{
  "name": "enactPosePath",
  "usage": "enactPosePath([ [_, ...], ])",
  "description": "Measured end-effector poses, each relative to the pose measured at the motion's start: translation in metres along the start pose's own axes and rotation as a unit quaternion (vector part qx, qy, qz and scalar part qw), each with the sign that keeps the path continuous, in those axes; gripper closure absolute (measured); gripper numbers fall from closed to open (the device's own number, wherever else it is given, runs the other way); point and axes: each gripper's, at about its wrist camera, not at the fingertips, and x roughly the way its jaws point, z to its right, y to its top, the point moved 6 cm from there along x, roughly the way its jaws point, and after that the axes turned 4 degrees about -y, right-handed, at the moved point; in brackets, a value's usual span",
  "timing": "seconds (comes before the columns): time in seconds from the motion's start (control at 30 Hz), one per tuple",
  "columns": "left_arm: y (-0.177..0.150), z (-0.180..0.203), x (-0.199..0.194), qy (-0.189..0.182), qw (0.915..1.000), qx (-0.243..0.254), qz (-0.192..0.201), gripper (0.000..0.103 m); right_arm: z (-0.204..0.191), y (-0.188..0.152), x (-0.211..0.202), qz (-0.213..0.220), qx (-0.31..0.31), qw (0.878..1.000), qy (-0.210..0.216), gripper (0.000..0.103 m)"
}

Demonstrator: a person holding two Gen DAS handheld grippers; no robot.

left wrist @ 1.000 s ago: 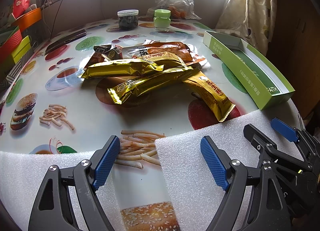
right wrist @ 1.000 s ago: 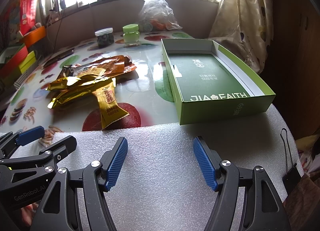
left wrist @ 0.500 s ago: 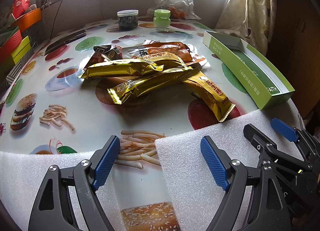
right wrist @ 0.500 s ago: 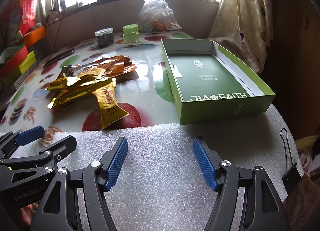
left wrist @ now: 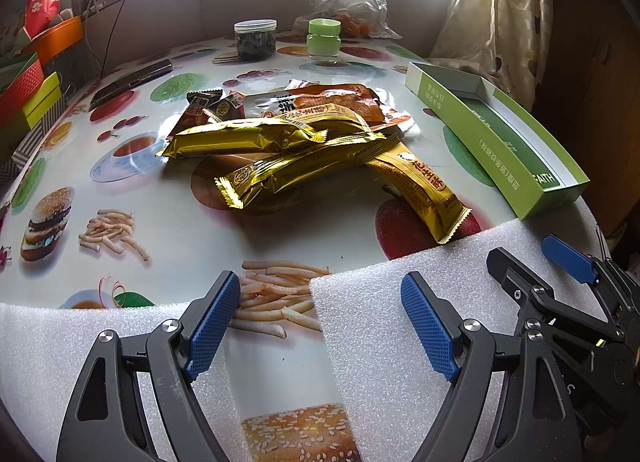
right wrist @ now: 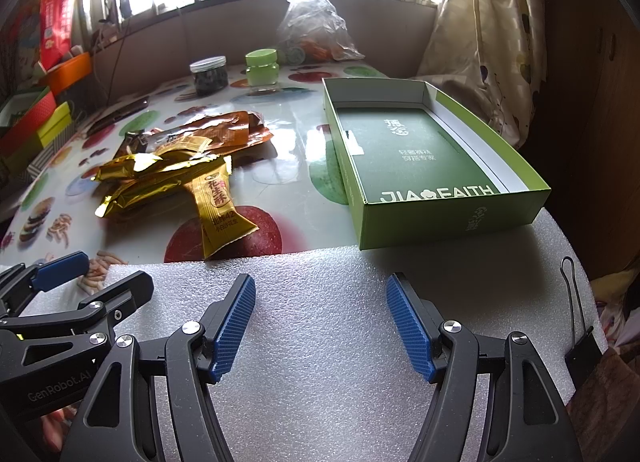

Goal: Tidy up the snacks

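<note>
Left of the green box (right wrist: pixel 436 165), we see the snack packets (left wrist: pixel 296 149) piled, none boxed yet; our left gripper (left wrist: pixel 320 326) and right gripper (right wrist: pixel 320 326) gape empty.

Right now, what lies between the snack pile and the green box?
Only bare glossy tablecloth separates the snack pile from the green box, clearest in the right wrist view.

the orange snack bag (left wrist: pixel 336 101) lies half buried under gold packets (left wrist: pixel 248 137), its print unreadable.
</note>
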Motion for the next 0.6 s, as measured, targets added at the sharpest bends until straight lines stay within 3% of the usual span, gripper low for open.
enactPosePath([
  [0.6,0.0025,0.0015,0.0007,0.000,1.0000,0.000,-0.002,0.020,-0.0001,0.0002,0.0002,-0.002,-0.002,1.000,0.000,0.035],
])
